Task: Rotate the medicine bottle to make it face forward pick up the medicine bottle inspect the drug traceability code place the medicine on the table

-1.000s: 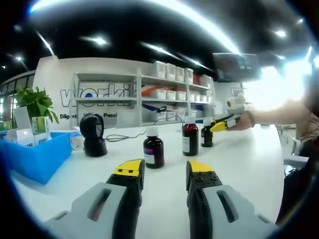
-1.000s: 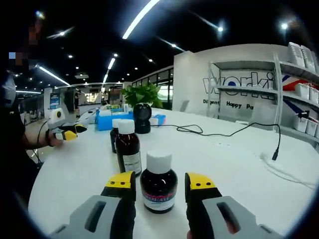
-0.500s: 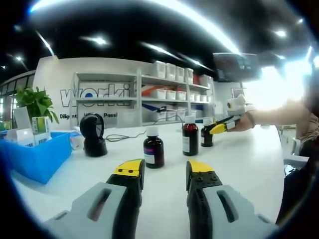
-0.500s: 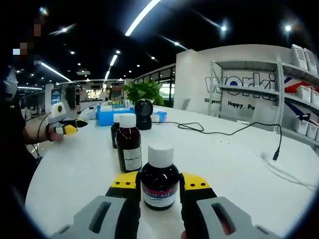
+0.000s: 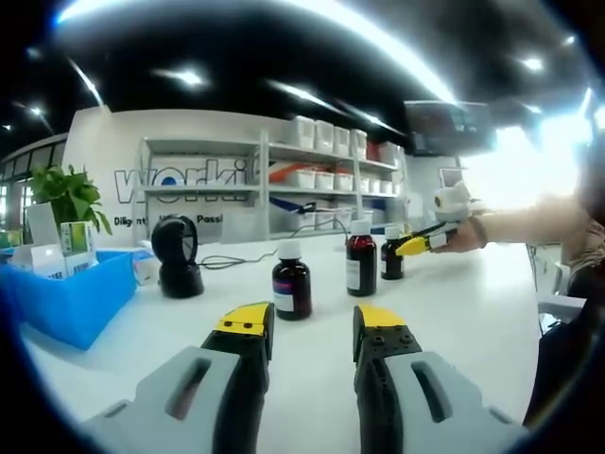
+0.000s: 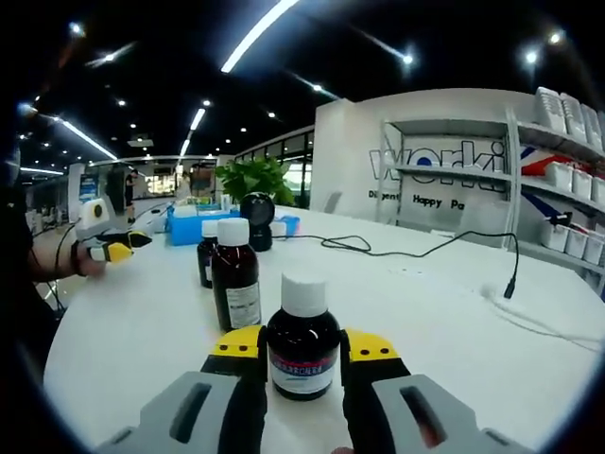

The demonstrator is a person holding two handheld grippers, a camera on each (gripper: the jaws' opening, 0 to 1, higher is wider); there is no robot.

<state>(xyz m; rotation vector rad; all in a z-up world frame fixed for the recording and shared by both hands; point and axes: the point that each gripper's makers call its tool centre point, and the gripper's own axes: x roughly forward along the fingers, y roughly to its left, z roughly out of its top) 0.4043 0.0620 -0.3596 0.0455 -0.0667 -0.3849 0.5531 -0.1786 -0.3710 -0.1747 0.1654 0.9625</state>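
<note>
Right gripper pinches a medicine bottle on the white table.

The white table [image 6: 444,331] carries a blue bin [image 5: 66,298] at its left edge in the left gripper view, three dark bottles and a black scanner [image 5: 178,255]. The right gripper [image 6: 302,342] clamps the nearest medicine bottle [image 6: 302,345], upright, label showing, between yellow pads; a taller bottle [image 6: 235,284] and another bottle [image 6: 208,253] stand beyond. The left gripper [image 5: 309,323] hovers spread apart, gripping nothing.

Bright ceiling strips, window glare, fisheye warp.
</note>
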